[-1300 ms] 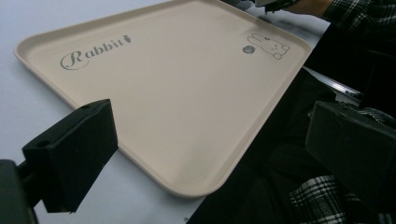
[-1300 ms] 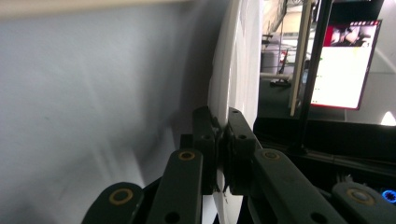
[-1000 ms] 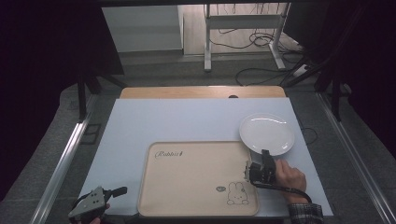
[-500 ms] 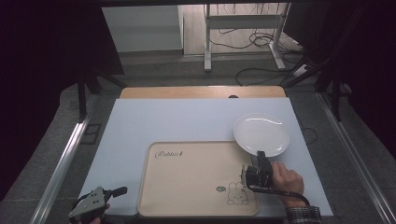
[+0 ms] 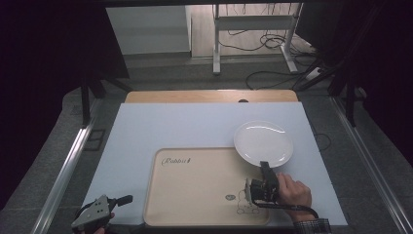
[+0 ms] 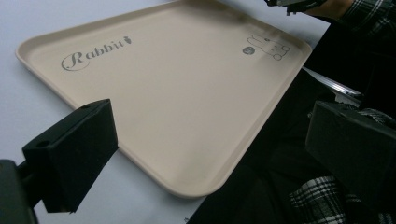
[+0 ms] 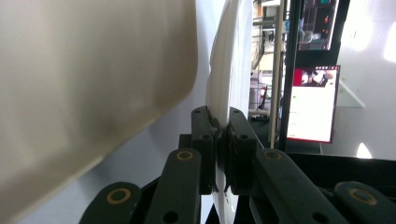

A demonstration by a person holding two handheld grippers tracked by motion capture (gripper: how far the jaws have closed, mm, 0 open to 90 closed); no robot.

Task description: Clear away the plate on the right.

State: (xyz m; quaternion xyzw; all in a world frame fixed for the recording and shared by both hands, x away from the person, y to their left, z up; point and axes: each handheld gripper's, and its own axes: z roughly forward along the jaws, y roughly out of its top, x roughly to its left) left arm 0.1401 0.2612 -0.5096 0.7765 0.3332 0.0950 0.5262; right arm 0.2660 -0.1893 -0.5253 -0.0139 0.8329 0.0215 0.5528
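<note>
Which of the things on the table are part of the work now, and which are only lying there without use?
In the work:
- white plate, its rim clamped in the right claw
- beige tray, whose far right corner the plate overlaps

Lying idle:
- left claw, open, near the tray's front left corner
- cables on the floor behind the table

The beige plastic tray (image 6: 187, 102) had "Rabbit" in curly script at one corner, diagonally across from its little bunny drawing (image 6: 270, 46).
</note>
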